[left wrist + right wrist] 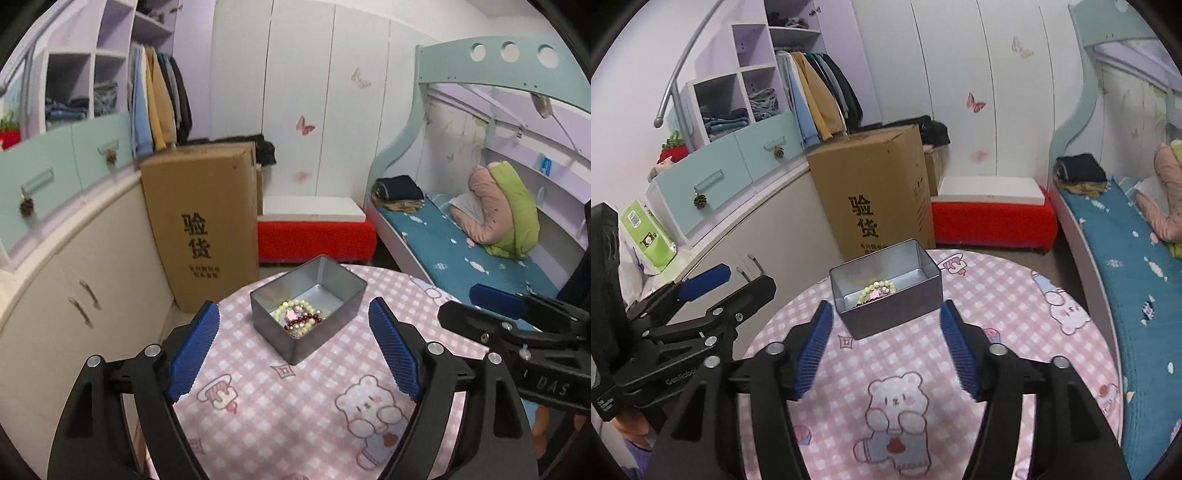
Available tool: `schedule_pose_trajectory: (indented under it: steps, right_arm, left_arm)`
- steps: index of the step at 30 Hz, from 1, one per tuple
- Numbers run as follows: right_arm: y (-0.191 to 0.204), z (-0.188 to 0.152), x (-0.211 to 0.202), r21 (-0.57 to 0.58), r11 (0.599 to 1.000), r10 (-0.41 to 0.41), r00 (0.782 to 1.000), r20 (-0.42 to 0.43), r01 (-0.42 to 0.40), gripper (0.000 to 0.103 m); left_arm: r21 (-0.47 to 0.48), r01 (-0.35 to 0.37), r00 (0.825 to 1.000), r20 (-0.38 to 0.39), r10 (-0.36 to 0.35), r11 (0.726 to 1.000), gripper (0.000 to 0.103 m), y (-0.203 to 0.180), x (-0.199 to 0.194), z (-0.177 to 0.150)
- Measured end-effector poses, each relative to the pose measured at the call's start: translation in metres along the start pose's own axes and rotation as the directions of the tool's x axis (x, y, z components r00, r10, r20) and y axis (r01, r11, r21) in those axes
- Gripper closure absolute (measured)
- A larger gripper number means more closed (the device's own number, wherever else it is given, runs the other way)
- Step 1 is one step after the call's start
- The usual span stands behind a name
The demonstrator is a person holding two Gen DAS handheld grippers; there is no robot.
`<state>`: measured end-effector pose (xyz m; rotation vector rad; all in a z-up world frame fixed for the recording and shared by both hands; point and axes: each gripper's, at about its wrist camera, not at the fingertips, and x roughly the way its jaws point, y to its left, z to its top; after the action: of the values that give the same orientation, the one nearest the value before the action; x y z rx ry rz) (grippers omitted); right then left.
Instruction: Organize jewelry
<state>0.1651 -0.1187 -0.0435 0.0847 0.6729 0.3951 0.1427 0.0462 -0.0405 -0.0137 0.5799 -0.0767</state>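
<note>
A grey metal tin (295, 339) stands open on the round table. Inside it lie a pale bead bracelet (295, 308) and a dark red bead bracelet (304, 320). My left gripper (293, 314) hangs above the near side of the tin, open, with nothing between its blue pads. In the right wrist view the same tin (897, 314) shows the pale bracelet (877, 286) against its near wall. My right gripper (886, 314) is open too, held back from the tin, with nothing held. Each gripper appears at the edge of the other's view.
The table wears a pink checked cloth (295, 406) with bear prints. Behind it stand a tall cardboard box (203, 221), a red-covered bench (317, 232) and white wardrobe doors. A bunk bed with a blue mattress (443, 240) lies right, and cabinets (74, 277) run along the left.
</note>
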Motion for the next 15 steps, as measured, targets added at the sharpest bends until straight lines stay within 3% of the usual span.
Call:
schedule_pose_trajectory:
  steps: [9, 15]
  right_arm:
    - [0.021, -0.019, -0.07, -0.044, 0.997, -0.051, 0.99, 0.13, 0.057, 0.031]
    - [0.036, -0.03, -0.114, -0.074, 0.99, -0.101, 0.967, 0.236, 0.122, 0.029]
  left_arm:
    - [0.031, -0.021, 0.992, 0.122, 0.017, 0.999, 0.02, -0.024, -0.073, -0.011]
    - [0.031, -0.027, 0.975, 0.222, 0.02, 0.999, 0.02, -0.032, -0.119, -0.017]
